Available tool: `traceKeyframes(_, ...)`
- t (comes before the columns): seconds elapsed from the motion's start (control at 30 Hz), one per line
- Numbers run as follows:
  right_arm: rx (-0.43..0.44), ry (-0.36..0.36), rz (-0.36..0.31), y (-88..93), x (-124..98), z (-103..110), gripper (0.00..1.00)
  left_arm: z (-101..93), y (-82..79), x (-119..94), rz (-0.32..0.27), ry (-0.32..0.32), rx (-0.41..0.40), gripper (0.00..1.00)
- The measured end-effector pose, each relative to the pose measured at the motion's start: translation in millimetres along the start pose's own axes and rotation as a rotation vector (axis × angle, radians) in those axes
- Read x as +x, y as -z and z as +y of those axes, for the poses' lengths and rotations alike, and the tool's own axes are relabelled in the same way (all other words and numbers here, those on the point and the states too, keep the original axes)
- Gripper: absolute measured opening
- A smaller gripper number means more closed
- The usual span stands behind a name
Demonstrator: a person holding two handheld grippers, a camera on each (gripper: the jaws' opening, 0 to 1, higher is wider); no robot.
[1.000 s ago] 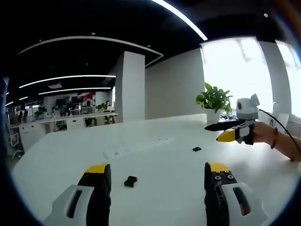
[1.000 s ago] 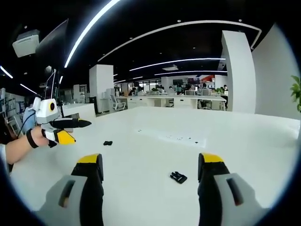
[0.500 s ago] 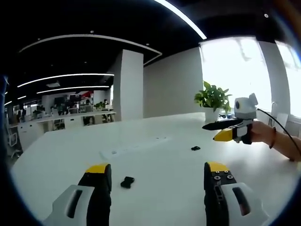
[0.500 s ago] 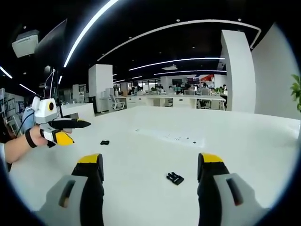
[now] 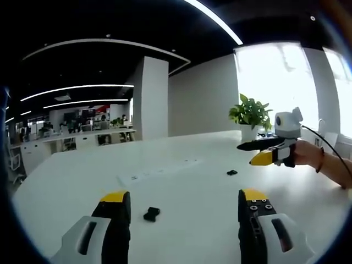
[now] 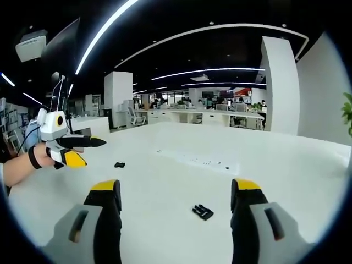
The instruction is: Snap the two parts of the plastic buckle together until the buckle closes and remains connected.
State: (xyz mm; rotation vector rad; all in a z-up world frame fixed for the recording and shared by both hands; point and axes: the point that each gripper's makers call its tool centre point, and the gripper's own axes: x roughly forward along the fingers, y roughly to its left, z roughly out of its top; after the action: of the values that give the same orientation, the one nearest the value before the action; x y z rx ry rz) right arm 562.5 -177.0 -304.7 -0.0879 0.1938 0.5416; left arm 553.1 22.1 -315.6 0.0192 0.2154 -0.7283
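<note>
Barely begun, by the look of it: two small black plastic buckle halves lying well apart on the broad white counter [image 5: 181, 187], neither one picked up, nothing yet mated. In the left gripper view, the left gripper [image 5: 184, 206] hovering above the counter with its yellow-tipped black fingers [image 5: 114, 204] spread wide and empty, one plain black buckle half [image 5: 151, 214] resting on the counter between them, nearer the left-hand finger. Farther off in that same view, the other buckle half as a tiny dark speck [image 5: 231, 172], lying near and below the right gripper, seen side-on with a person's hand behind it and fingers parted and empty. In the right gripper view, the right gripper [image 6: 175, 201] likewise poised with fingers [image 6: 246, 192] wide open and holding nothing, a pronged black buckle half [image 6: 202, 212] on the counter between them, closer to the right-hand finger. Left still to do, as a judgement: grasp each half, bring the two together, align prongs with socket, press until latched. Prong detail legible from the right gripper view alone, the same piece too small to read from the left. Leafy green potted plant [image 5: 250, 114] and bright window given by the left gripper view; office desks and white columns [image 6: 279, 82] by the right.
</note>
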Motion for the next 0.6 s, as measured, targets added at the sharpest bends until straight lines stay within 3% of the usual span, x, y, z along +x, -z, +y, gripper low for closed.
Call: traceKeyframes(0.6,-0.011,0.006,0.013,-1.7,11,-8,0.81,5.1,-1.3,11,0.007,0.003,-0.013,0.81)
